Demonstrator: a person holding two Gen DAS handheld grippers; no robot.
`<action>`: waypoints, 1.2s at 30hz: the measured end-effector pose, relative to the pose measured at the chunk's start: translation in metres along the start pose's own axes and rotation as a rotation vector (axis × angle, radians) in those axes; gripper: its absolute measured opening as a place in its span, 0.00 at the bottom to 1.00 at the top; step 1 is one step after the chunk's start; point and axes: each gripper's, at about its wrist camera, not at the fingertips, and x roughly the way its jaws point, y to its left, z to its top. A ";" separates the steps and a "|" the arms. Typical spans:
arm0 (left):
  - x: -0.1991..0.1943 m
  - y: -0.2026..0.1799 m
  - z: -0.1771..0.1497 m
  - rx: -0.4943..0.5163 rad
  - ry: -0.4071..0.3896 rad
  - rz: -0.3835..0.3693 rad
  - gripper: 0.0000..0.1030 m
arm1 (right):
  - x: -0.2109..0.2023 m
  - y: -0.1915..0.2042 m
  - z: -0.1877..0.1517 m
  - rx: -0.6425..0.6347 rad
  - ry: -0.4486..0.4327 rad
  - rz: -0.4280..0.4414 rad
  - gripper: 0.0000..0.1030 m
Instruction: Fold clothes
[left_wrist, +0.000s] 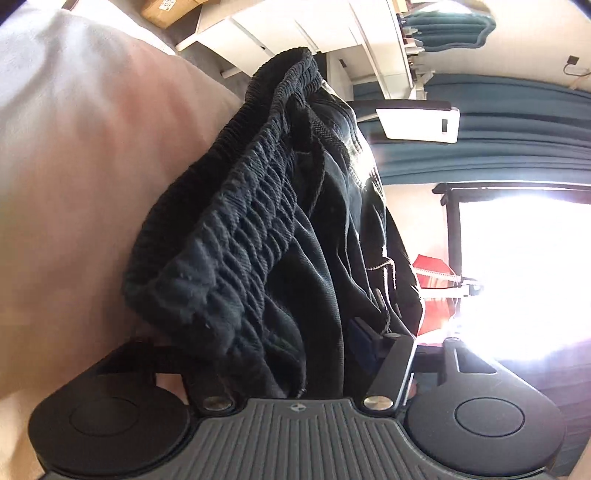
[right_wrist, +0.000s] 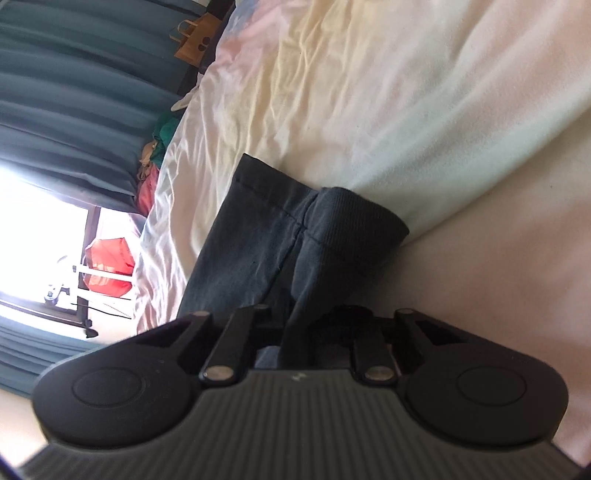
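In the left wrist view a pair of black trousers (left_wrist: 280, 229) with a gathered elastic waistband fills the middle. My left gripper (left_wrist: 295, 354) is shut on the waistband end, and the cloth bunches over and hides its fingertips. In the right wrist view a dark leg end with a ribbed cuff (right_wrist: 343, 229) lies on the cream bed sheet (right_wrist: 369, 92). My right gripper (right_wrist: 295, 332) is shut on this leg end, with cloth pinched between the fingers.
A pale pillow or duvet (left_wrist: 81, 155) lies left of the trousers. Teal curtains (right_wrist: 62, 92) and a bright window (left_wrist: 524, 266) stand beyond the bed. White shelving (left_wrist: 314, 26), a paper bag (right_wrist: 195, 40) and a red item (right_wrist: 110, 266) lie off the bed.
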 end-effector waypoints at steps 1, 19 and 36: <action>-0.001 -0.001 0.003 0.015 0.006 0.013 0.32 | 0.000 0.001 0.001 0.004 -0.012 -0.004 0.09; -0.170 -0.080 0.088 0.215 -0.060 0.053 0.08 | -0.063 -0.001 0.027 0.064 -0.110 0.113 0.07; -0.191 0.049 0.106 0.219 0.030 0.123 0.09 | -0.088 0.009 0.031 -0.142 -0.107 0.130 0.07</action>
